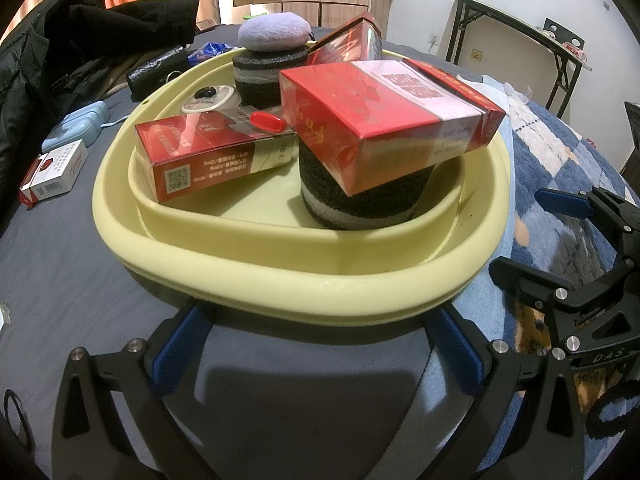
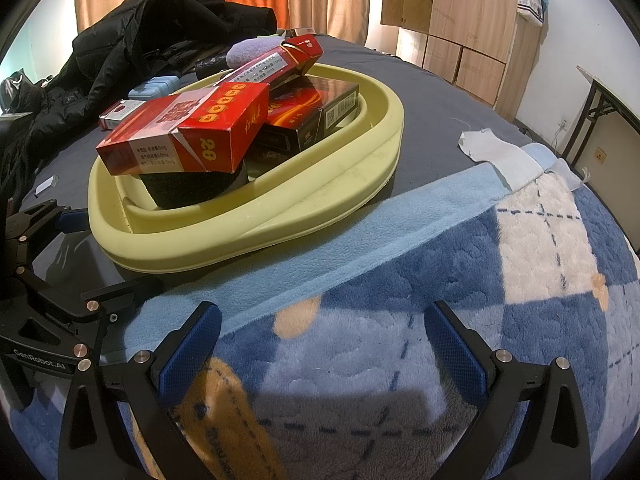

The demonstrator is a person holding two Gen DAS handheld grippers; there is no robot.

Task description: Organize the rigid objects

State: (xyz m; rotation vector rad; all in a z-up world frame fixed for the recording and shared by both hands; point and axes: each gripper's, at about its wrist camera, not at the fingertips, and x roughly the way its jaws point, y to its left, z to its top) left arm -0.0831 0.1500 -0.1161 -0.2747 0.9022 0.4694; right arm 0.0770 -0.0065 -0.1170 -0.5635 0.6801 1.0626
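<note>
The left tool [image 1: 316, 344] is spread wide with nothing between its blue pads, hovering over the dark sheet [image 1: 80, 280] of the bed, its tips just short of the near rim of the yellow basin [image 1: 280, 280] at 12 o'clock. The right tool [image 2: 320, 344] is likewise spread and empty, over the blue checked blanket [image 2: 440, 272], with the basin up at its 11 o'clock; in the left view it shows at 3 o'clock, in the right view the left tool shows at 9 o'clock. Inside the basin, in the left view, a big red box [image 1: 384, 120] lies tilted on top of a dark striped roll [image 1: 360, 200] at the centre. At 10 o'clock of it a flatter red box [image 1: 200, 160] leans on the inner wall. Behind, at 12 o'clock, a second dark roll [image 1: 260, 76] carries a lilac pad [image 1: 274, 32], with another red box [image 1: 352, 40] tilted just right of it. A white round gadget [image 1: 208, 98] and a red clip [image 1: 268, 124] lie between the boxes. In the right view a black box [image 2: 312, 116] sits behind the big red one. Outside the basin, at 9 o'clock in the left view, a white pack [image 1: 54, 176] lies on the sheet near a pale blue case [image 1: 76, 126], and a black coat [image 1: 48, 44] is heaped at 10 o'clock.
</note>
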